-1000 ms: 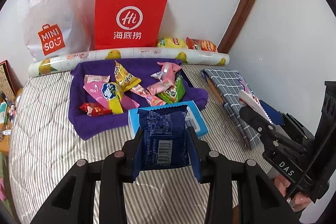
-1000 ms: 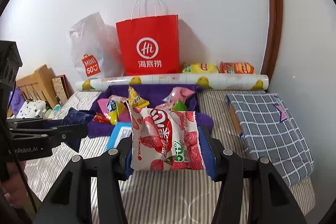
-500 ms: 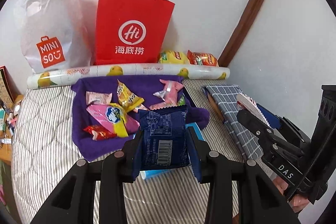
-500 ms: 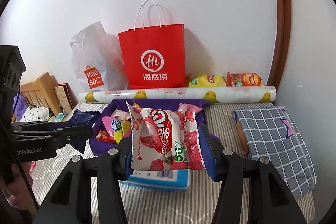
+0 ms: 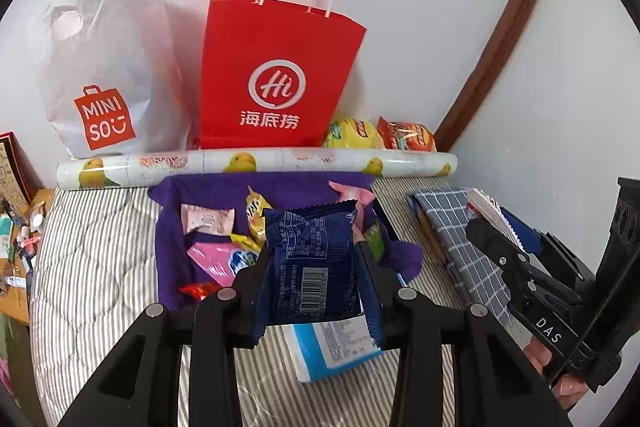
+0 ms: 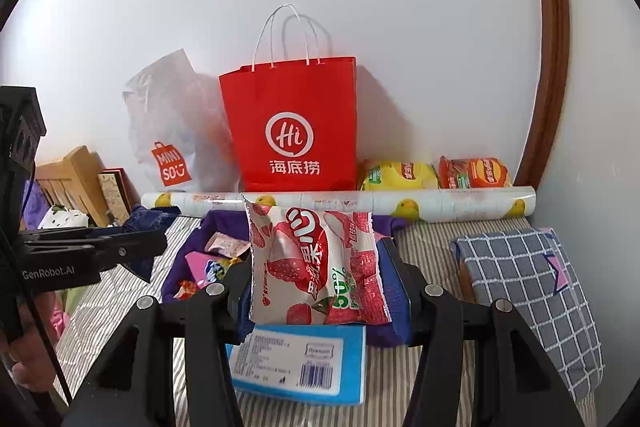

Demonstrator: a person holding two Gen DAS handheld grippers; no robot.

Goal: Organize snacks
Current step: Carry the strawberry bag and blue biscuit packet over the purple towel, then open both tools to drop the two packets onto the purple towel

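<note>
My left gripper (image 5: 312,291) is shut on a dark blue snack packet (image 5: 314,259), held upright above the bed. My right gripper (image 6: 320,279) is shut on a white and red strawberry snack bag (image 6: 316,263), also lifted. Behind both lies a purple cloth tray (image 5: 172,227) with several small snack packets, among them a pink one (image 5: 218,261). A light blue box (image 6: 304,363) rests on the striped bed just under the held packets. The right gripper shows at the right edge of the left wrist view, the left gripper at the left edge of the right wrist view.
A red paper bag (image 5: 276,79) and a white plastic bag (image 5: 108,67) stand against the wall behind a rolled sheet with lemon prints (image 5: 256,165). Yellow (image 6: 396,175) and orange (image 6: 474,173) chip bags lie by the wall. A grey checked pillow (image 6: 528,291) lies at the right.
Both grippers moved toward the wall and a little up with their packets. The purple tray and the bags look closer, and the blue box now sits lower, beneath the held packets.
</note>
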